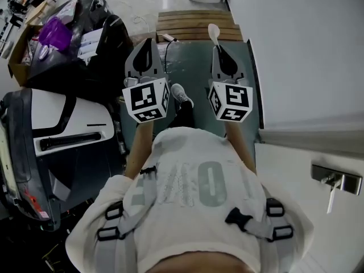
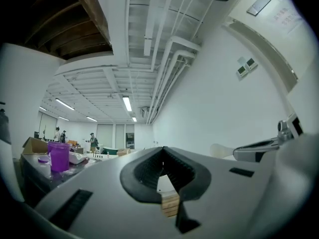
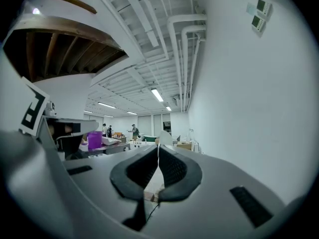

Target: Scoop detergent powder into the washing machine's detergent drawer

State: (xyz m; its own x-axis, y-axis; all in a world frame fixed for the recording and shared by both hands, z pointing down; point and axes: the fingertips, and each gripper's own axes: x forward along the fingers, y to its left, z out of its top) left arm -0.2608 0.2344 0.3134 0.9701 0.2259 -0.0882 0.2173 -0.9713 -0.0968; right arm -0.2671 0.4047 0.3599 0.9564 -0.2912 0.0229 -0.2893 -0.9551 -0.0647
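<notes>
Scoop (image 1: 214, 33), pinched bowl-forward at one o'clock in your right gripper (image 1: 217, 48), looks ready for dipping; your left gripper (image 1: 149, 41) at eleven is pressed together, empty

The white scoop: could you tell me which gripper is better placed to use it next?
Right, probably. The right gripper is shut on the white scoop, whose bowl sticks out beyond its jaws, while the left gripper is shut with nothing between its jaws.

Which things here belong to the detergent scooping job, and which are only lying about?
For the job:
white scoop, gripped in the jaws of the right gripper
left gripper, shut and empty

Lying about:
purple cup
cardboard box
black case
wooden pallet
</notes>
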